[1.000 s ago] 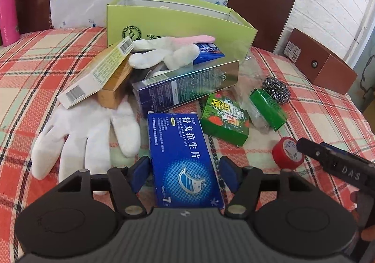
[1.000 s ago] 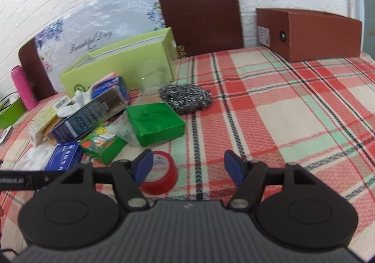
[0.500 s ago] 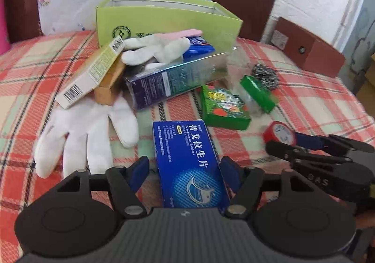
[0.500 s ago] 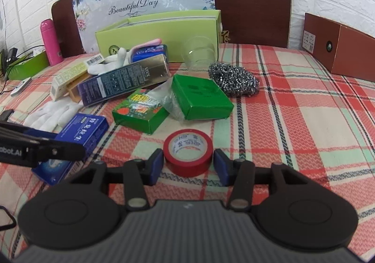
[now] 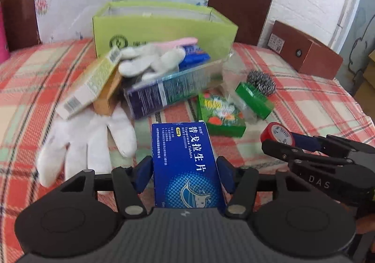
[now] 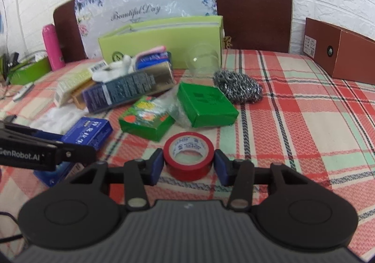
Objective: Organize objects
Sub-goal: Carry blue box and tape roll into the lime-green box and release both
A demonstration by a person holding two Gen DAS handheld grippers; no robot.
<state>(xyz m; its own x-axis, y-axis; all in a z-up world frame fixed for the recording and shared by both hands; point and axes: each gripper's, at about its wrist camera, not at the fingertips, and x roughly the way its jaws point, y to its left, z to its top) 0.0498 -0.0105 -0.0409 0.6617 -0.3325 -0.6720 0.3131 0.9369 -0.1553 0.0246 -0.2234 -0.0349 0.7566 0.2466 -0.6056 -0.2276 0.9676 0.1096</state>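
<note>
Closing my left gripper (image 5: 185, 175) onto the flat blue cardboard tablet box (image 5: 185, 164), lower centre; my right gripper (image 6: 188, 165) clamps the red tape roll (image 6: 188, 155).

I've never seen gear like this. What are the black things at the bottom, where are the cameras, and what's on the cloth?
No robot: a person holds a two-finger clamp in each hand, each with a camera looking along its fingers, so the black parts are the clamps themselves. One picture is from the left gripper, whose jaws have just been closing on a blue medicine box; its pads look pressed to the sides. The other is from the right gripper, likewise closing on a red tape roll. On the checked tablecloth also lie a white glove, a green box, a steel scourer and an open lime box.
</note>
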